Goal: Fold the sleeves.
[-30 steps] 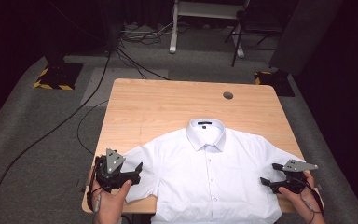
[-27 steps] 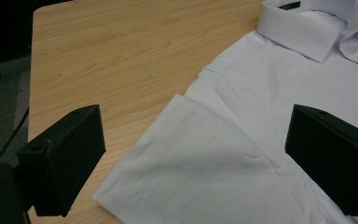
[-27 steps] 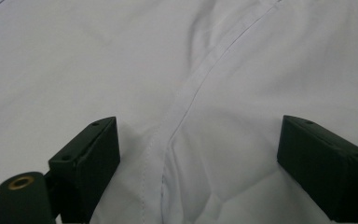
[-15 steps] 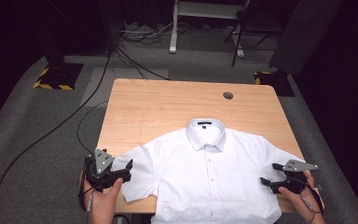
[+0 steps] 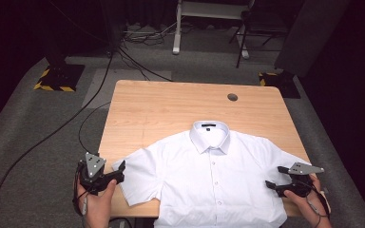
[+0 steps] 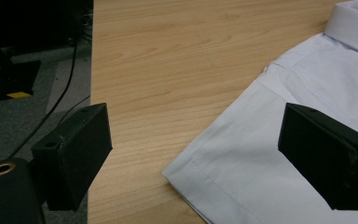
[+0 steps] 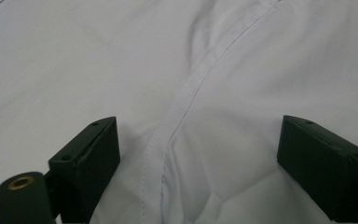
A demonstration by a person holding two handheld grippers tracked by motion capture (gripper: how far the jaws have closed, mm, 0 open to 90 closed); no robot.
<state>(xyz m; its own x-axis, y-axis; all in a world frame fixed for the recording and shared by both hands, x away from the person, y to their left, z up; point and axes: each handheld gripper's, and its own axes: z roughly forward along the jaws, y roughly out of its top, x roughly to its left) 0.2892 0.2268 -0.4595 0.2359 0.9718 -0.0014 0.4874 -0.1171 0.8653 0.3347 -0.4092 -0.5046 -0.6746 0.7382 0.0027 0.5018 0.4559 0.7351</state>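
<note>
A light wooden table [image 5: 171, 114] takes up the middle of the high view, standing on grey carpet with black cables trailing off toward the upper left of the frame. A white short-sleeved shirt [image 5: 209, 185] lies spread flat and face up over the lower half of the tabletop, buttoned, its collar [image 5: 210, 136] pointing toward the top of the frame and its hem at the bottom edge of the table. One sleeve [image 5: 140, 173] fans out toward the lower left and the other toward the lower right. The left gripper [image 5: 116, 175] sits at the lower left of the high view, at the table's edge just beside the left sleeve's cuff; its jaws have just been closing a little yet stand wide apart, and in the left gripper view the sleeve corner [image 6: 186, 175] lies between them on the wood, with neither pad pressing it. The right gripper [image 5: 272, 184] rests at the lower right over the other sleeve, jaws spread wide; in the right gripper view a seam [image 7: 186, 107] of white cloth runs between them, ungripped. A small round hole [image 5: 232, 97] marks the table's upper right.
</note>
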